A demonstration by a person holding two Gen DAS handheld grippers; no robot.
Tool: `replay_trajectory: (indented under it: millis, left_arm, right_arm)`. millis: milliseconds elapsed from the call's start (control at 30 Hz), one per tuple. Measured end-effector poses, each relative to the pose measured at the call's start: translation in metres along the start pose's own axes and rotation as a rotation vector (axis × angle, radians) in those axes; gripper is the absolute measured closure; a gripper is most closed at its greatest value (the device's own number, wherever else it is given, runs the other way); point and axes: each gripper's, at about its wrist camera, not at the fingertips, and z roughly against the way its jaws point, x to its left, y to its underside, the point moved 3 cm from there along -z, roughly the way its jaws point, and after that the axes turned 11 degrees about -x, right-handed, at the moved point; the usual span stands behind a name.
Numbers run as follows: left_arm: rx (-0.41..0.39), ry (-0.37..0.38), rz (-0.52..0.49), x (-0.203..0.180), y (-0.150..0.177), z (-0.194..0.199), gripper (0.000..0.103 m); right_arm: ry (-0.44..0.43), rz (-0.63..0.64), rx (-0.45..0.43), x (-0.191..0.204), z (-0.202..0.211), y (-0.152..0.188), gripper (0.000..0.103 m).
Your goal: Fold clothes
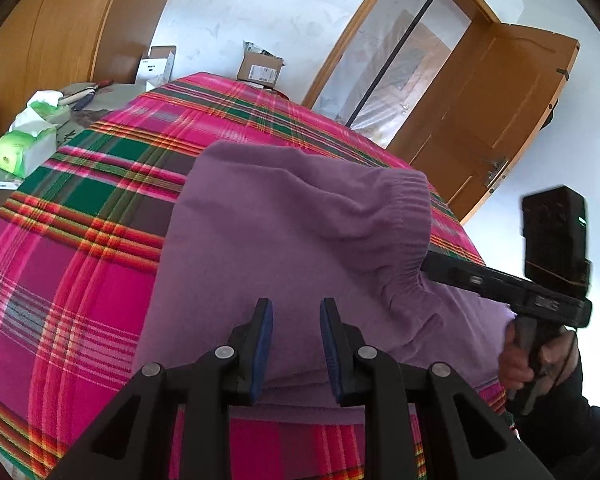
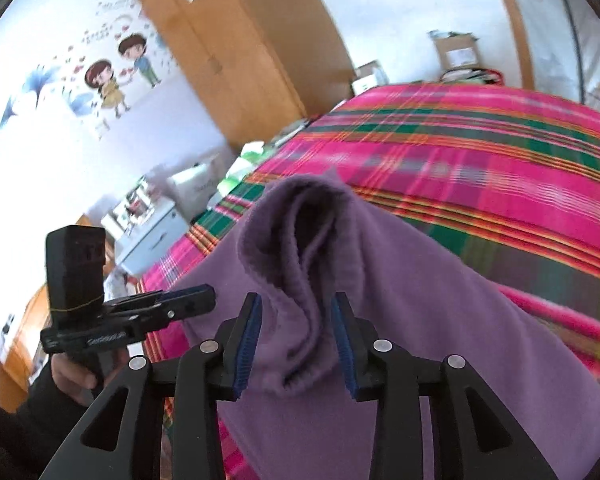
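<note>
Two tongs work one purple sweater (image 1: 284,240) on the plaid bed (image 1: 80,280): the right (image 2: 296,336), nearer, straddles its raised cuffed fold, jaws apart, while the left (image 1: 296,340) hovers spread and empty above the near hem.

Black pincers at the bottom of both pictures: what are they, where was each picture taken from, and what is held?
They are hand-held grasping tools, one in each of a person's hands, each with a wide-angle camera looking along its fingers. One picture looks out from the left tool, the other from the right tool. A purple knitted sweater lies on a pink and green plaid bedcover. Both tools stand open. The sweater's ribbed edge sits between the right tool's fingers, not pinched.
</note>
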Motion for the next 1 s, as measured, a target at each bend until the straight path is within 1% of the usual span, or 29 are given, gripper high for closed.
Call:
replay_trajectory:
  millis: [67, 167, 200, 233, 267, 333, 433, 500, 533, 633, 667, 733, 767, 900, 933, 1000]
  left_arm:
    - [0.003, 0.001, 0.003, 0.003, 0.001, 0.0, 0.079]
    - [0.003, 0.005, 0.001, 0.007, 0.003, 0.0, 0.079]
    - [0.003, 0.007, 0.0, 0.008, 0.003, 0.0, 0.079]
    - [0.004, 0.009, -0.001, 0.008, 0.003, 0.0, 0.079]
    - [0.004, 0.011, -0.002, 0.009, 0.003, 0.0, 0.079]
    - [0.005, 0.014, -0.007, 0.009, 0.004, 0.001, 0.079]
    - [0.001, 0.017, -0.014, 0.012, 0.004, 0.006, 0.079]
    - [0.0, 0.017, -0.017, 0.014, 0.004, 0.009, 0.079]
    - [0.0, 0.013, -0.017, 0.015, 0.004, 0.01, 0.079]
    - [-0.009, -0.004, -0.023, 0.016, 0.003, 0.017, 0.079]
    - [-0.017, -0.017, -0.029, 0.017, 0.002, 0.02, 0.079]
    - [-0.04, -0.055, -0.036, 0.02, -0.001, 0.026, 0.079]
    - [-0.055, -0.078, -0.033, 0.024, -0.003, 0.028, 0.079]
    - [-0.085, -0.141, 0.021, 0.04, -0.007, 0.033, 0.079]
    - [-0.081, -0.145, 0.03, 0.043, -0.006, 0.033, 0.079]
    - [-0.065, -0.145, 0.043, 0.047, -0.004, 0.03, 0.078]
  right_arm:
    - [-0.001, -0.008, 0.03, -0.004, -0.013, 0.001, 0.066]
    - [-0.035, -0.051, 0.054, -0.01, -0.021, 0.003, 0.067]
    - [-0.052, -0.073, 0.061, -0.012, -0.022, 0.004, 0.076]
    - [-0.068, -0.094, 0.069, -0.014, -0.023, 0.005, 0.084]
    - [-0.085, -0.122, 0.065, -0.016, -0.022, 0.005, 0.088]
    - [-0.127, -0.191, 0.046, -0.019, -0.014, 0.004, 0.089]
    - [-0.219, -0.332, -0.005, -0.024, 0.006, 0.004, 0.09]
    - [-0.242, -0.393, -0.013, -0.027, 0.011, 0.01, 0.09]
    - [-0.234, -0.419, -0.002, -0.03, 0.01, 0.016, 0.09]
    - [-0.119, -0.448, 0.061, -0.047, 0.001, 0.033, 0.085]
    - [-0.11, -0.455, 0.053, -0.05, 0.002, 0.032, 0.085]
    - [-0.112, -0.471, 0.021, -0.053, 0.008, 0.029, 0.075]
    - [-0.102, -0.456, -0.003, -0.053, 0.012, 0.025, 0.064]
    - [-0.095, -0.433, -0.045, -0.05, 0.022, 0.016, 0.064]
    - [-0.086, -0.436, -0.043, -0.051, 0.022, 0.016, 0.064]
    - [-0.062, -0.452, -0.009, -0.052, 0.019, 0.025, 0.063]
